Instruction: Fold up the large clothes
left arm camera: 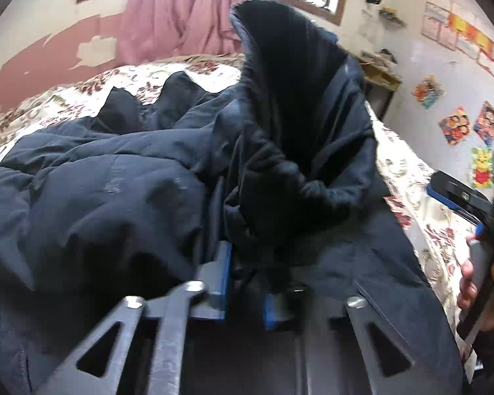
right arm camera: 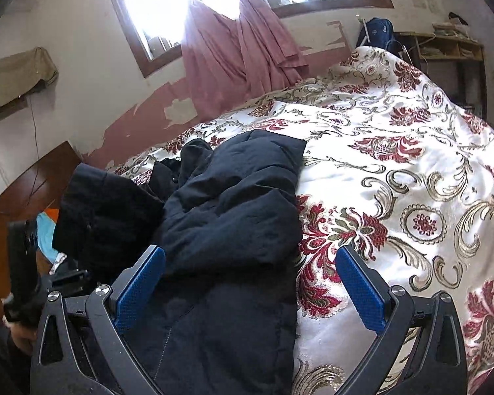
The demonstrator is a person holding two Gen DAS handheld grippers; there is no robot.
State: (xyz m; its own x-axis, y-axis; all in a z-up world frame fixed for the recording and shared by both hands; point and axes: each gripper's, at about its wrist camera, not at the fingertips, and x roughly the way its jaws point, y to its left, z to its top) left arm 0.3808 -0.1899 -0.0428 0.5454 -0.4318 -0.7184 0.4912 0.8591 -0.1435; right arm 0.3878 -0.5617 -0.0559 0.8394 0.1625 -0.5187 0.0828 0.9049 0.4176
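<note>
Dark padded jacket (right arm camera: 233, 217) on floral bedspread (right arm camera: 395, 171), bunched between part-open left gripper (left arm camera: 247, 296), right gripper (right arm camera: 250, 283) wide, empty

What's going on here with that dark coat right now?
A person is folding a large navy padded coat on a bed with a white floral bedspread, holding a tool in each hand. The left tool has a raised fold of the coat bunched between its blue pads; whether it still pinches is unclear. The right tool is open, its jaws spread wide over the coat's edge, gripping nothing.
</note>
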